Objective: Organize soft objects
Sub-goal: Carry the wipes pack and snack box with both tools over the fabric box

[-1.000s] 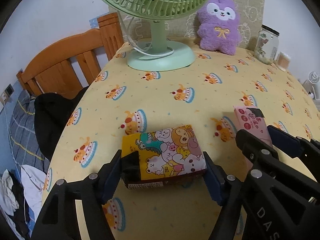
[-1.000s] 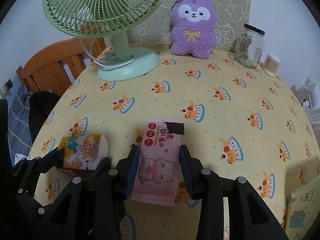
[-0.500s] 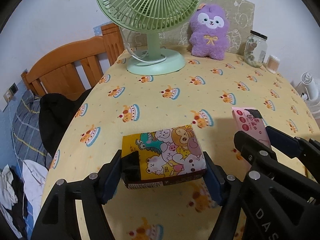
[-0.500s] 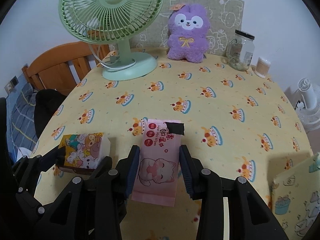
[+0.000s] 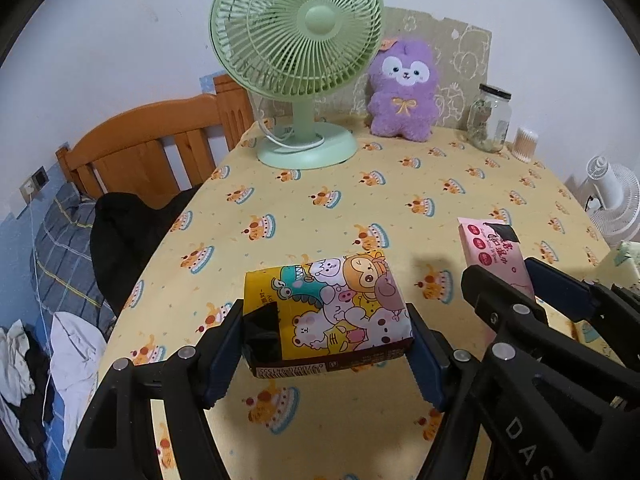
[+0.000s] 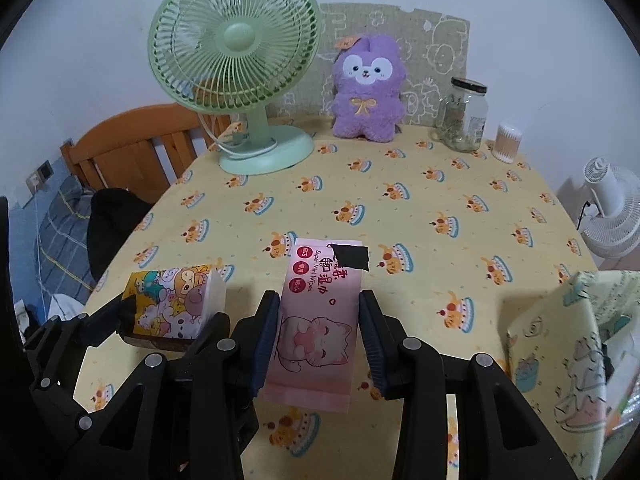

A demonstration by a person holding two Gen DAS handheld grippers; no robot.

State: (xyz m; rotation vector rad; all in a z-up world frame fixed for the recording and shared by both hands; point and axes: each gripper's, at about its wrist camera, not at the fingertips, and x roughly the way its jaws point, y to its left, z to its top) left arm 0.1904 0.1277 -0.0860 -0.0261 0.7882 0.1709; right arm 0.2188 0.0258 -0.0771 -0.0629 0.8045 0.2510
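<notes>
Left tool [image 5: 326,346] and right tool [image 6: 318,344], angled downward, each clamp a pack.

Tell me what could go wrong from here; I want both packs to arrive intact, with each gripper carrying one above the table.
1. The yellow cartoon-print tissue pack is soft and pinched only at its ends by the left gripper; it could sag or slip.
2. The pink cat-print wipes pack sticks out past the right gripper and may tilt.
3. The grippers sit close together and could collide.
</notes>
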